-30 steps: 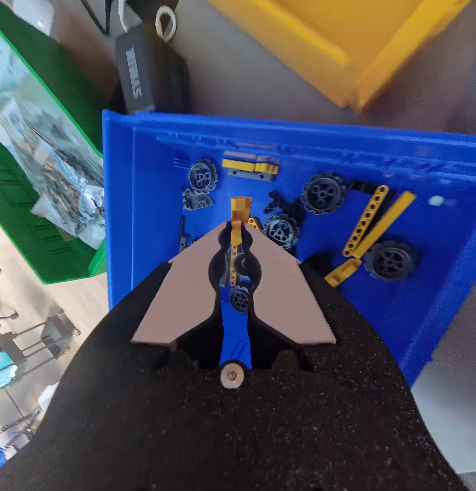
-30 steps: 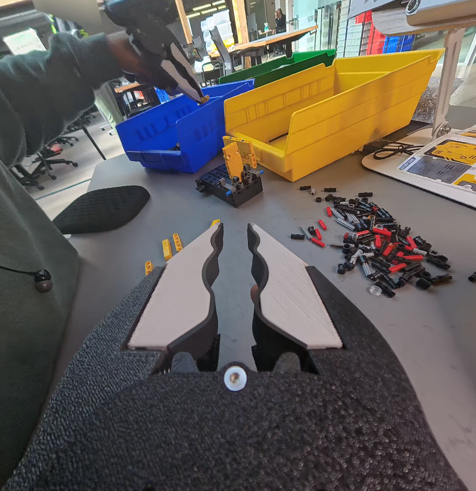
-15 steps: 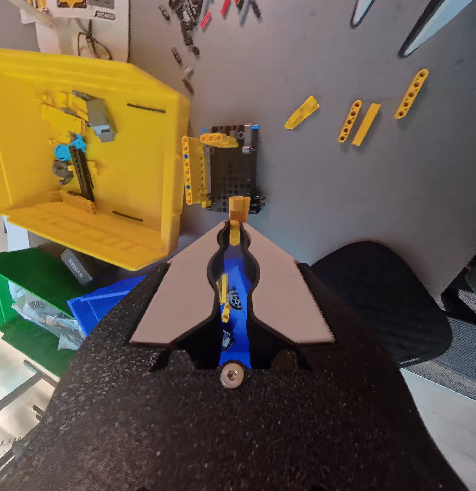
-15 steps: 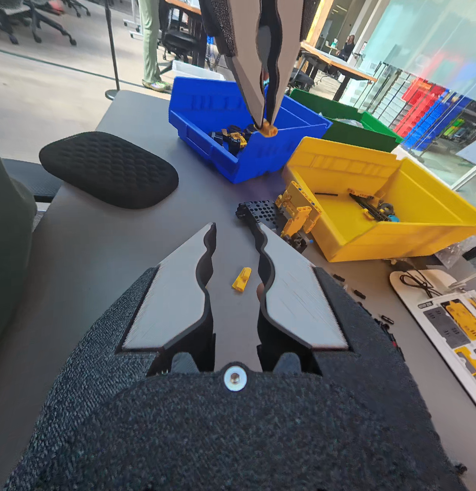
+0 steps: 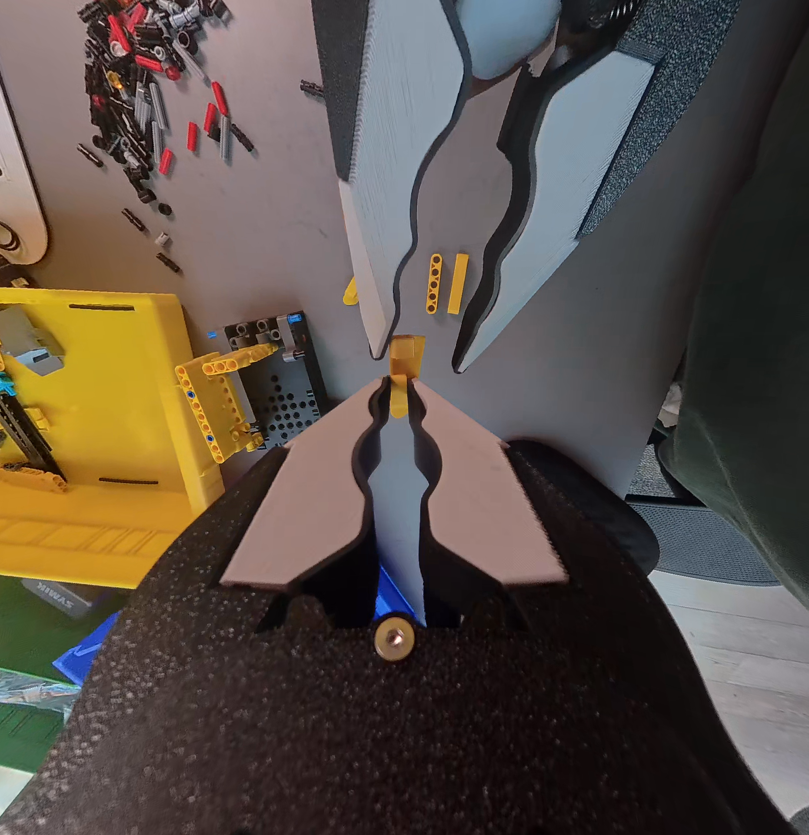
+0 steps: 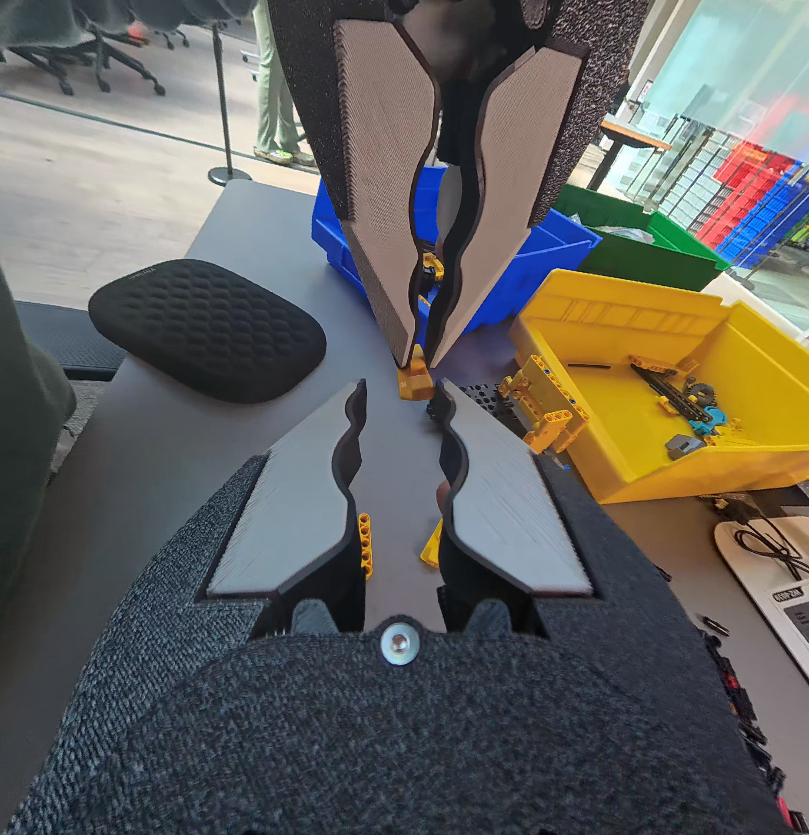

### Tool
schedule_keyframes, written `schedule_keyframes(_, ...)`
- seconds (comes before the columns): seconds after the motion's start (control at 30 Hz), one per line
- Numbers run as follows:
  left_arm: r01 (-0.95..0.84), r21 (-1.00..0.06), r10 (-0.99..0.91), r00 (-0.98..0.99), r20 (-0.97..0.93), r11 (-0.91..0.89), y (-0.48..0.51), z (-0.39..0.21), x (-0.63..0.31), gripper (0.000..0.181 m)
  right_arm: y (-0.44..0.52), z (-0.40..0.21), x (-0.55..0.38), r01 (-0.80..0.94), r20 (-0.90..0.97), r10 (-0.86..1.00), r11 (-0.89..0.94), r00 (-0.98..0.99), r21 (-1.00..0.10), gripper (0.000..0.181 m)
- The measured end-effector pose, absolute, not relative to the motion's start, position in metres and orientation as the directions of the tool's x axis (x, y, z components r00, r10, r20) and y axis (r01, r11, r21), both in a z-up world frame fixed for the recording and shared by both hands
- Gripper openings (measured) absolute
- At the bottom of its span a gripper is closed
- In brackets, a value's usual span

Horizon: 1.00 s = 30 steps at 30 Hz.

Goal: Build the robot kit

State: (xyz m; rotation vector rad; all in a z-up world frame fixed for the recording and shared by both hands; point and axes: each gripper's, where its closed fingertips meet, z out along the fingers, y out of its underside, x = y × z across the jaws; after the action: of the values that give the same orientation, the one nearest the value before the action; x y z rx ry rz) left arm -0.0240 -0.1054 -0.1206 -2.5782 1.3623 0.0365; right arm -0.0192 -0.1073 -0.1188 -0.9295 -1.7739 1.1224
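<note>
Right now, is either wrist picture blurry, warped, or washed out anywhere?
Left wrist view: strong wide-angle bending at the edges; yellow bin slightly soft; the yellow piece in the left claw is sharp. Right wrist view: same bending; windows at upper right washed out; right claw slightly smeared.

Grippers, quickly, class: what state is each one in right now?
Left gripper: shut on a small yellow piece.
Right gripper: open, holding nothing, tips either side of that piece.
</note>
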Motion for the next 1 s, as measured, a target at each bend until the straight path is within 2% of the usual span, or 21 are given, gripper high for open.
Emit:
schedule_keyframes(0.13, -0.819, -0.199, -0.819, 0.564, -0.105, -0.538, -0.108, -0.122, -0.020, 0.006, -0.105, -0.117, -0.019, 0.147, 0.228, 0.897, 0.301, -0.379, -0.942, 0.016)
schedule_keyframes(0.23, -0.813, -0.231, -0.819, 0.566, -0.096, -0.535, -0.108, -0.119, -0.018, 0.006, -0.105, -0.114, -0.017, 0.119, 0.221, 0.898, 0.285, -0.381, -0.951, 0.015)
schedule_keyframes(0.4, -0.759, -0.389, -0.812, 0.582, -0.044, -0.523, -0.108, -0.100, -0.012, 0.009, -0.102, -0.103, -0.006, 0.024, 0.252, 0.896, 0.280, -0.365, -0.960, 0.015)
schedule_keyframes(0.6, -0.582, -0.592, -0.767, 0.634, 0.098, -0.557, -0.111, -0.098, -0.018, 0.019, -0.094, -0.109, 0.012, 0.024, 0.275, 0.893, 0.302, -0.356, -0.953, 0.015)
schedule_keyframes(0.83, -0.343, -0.742, -0.750, 0.582, 0.313, -0.576, -0.109, -0.124, 0.005, 0.019, -0.088, -0.114, 0.028, 0.033, 0.282, 0.895, 0.312, -0.345, -0.950, 0.015)
schedule_keyframes(1.0, -0.125, -0.817, -0.758, 0.471, 0.451, -0.563, -0.104, -0.111, 0.023, 0.013, -0.089, -0.103, 0.035, -0.025, 0.297, 0.895, 0.306, -0.332, -0.952, 0.015)
